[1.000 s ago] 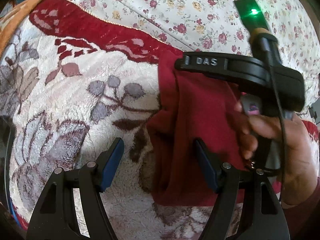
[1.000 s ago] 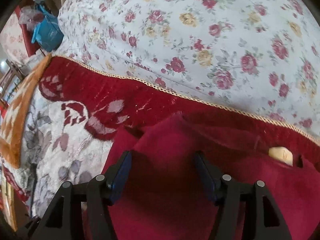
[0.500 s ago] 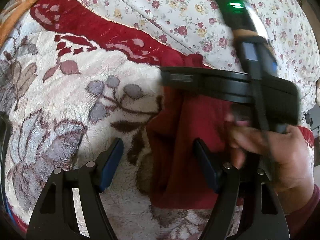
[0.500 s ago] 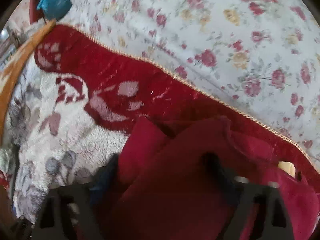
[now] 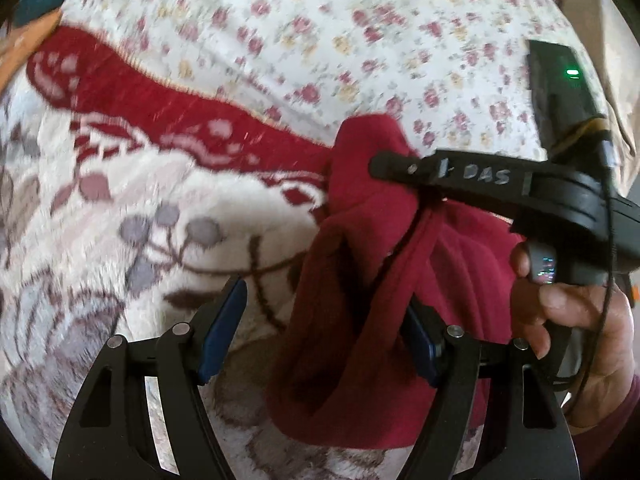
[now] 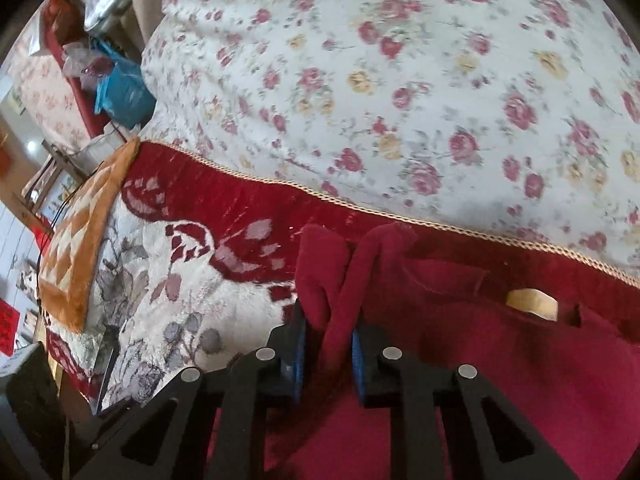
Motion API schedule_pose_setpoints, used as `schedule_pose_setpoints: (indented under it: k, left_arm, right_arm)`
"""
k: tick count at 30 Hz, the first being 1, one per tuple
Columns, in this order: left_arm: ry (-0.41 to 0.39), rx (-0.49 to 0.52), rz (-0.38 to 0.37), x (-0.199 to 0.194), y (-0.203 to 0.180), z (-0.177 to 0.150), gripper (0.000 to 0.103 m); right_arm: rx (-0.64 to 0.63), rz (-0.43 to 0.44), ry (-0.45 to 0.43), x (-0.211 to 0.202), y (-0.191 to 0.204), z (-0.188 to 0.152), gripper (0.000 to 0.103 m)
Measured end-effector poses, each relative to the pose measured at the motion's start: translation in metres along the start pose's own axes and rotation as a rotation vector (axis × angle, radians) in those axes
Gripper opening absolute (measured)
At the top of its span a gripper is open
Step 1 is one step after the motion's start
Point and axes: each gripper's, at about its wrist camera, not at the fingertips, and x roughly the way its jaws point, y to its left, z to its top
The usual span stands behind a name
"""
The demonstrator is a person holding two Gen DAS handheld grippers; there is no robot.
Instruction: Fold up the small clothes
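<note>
bunching between the pads of the right gripper [image 6: 326,354] is the small dark red fleece garment [image 6: 460,320], whose jaws have just been closing and are now clamping a gathered edge; the rest is draping over the plush cream and red flower-patterned blanket [image 5: 180,208], below the white rose-print bedding [image 6: 400,80]. the left gripper [image 5: 320,334] is hovering with its fingers wide apart, one pad beside the cloth's hanging fold. thick fleece may be slipping free or folding crooked if the pinch is catching only one layer.
</note>
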Motion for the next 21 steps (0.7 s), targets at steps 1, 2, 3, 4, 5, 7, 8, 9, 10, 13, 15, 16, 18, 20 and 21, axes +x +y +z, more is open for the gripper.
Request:
schedule_pose_setpoints:
  k: [1, 2, 3, 4, 5, 7, 8, 9, 10, 13, 15, 16, 18, 20, 21]
  left_arm:
    - [-0.015, 0.013, -0.010, -0.002, -0.002, 0.000, 0.074]
    - [-0.037, 0.028, -0.029, -0.005, -0.004, 0.001, 0.074]
    - [-0.045, 0.028, -0.040, -0.006, -0.005, 0.003, 0.074]
    - [-0.044, 0.019, -0.050, -0.005, -0.004, 0.005, 0.074]
    - [-0.036, 0.007, -0.057, -0.002, -0.001, 0.006, 0.074]
    - [-0.006, -0.029, -0.064, 0.005, 0.005, 0.008, 0.074]
    - [0.004, -0.041, -0.071, 0.007, 0.007, 0.008, 0.074]
    - [0.011, -0.048, -0.076, 0.008, 0.008, 0.008, 0.074]
    - [0.014, -0.049, -0.076, 0.007, 0.007, 0.007, 0.074]
    - [0.004, -0.010, -0.051, 0.005, 0.001, 0.005, 0.074]
    - [0.016, 0.007, -0.045, 0.006, -0.001, 0.002, 0.074]
    - [0.027, 0.010, -0.046, 0.007, -0.001, 0.001, 0.074]
    - [0.043, 0.013, -0.050, 0.010, -0.002, 0.000, 0.074]
    - [0.048, 0.012, -0.041, 0.012, -0.001, 0.000, 0.074]
    - [0.051, 0.010, -0.039, 0.013, 0.000, 0.000, 0.074]
  right_arm:
    - [0.006, 0.001, -0.001, 0.001, -0.001, 0.000, 0.017]
    - [0.011, 0.006, -0.001, 0.000, -0.002, 0.000, 0.017]
    - [0.012, 0.012, -0.001, -0.001, -0.003, -0.001, 0.017]
    - [0.014, 0.017, -0.001, -0.001, -0.003, -0.001, 0.017]
    - [0.014, 0.018, -0.002, -0.002, -0.004, -0.001, 0.017]
    - [0.015, 0.025, -0.001, -0.001, -0.004, -0.001, 0.017]
    - [0.017, 0.028, 0.000, -0.001, -0.004, -0.001, 0.017]
    - [0.019, 0.032, 0.001, -0.001, -0.005, -0.001, 0.017]
    - [0.019, 0.034, 0.003, 0.000, -0.005, -0.001, 0.017]
    - [0.018, 0.034, 0.005, 0.000, -0.005, -0.001, 0.017]
    - [0.019, 0.036, 0.007, 0.000, -0.005, 0.000, 0.017]
    - [0.019, 0.034, 0.008, 0.000, -0.005, 0.000, 0.017]
    - [0.019, 0.033, 0.010, 0.001, -0.005, 0.000, 0.017]
    - [0.020, 0.034, 0.011, 0.001, -0.005, 0.000, 0.017]
    - [0.020, 0.035, 0.012, 0.002, -0.005, 0.000, 0.017]
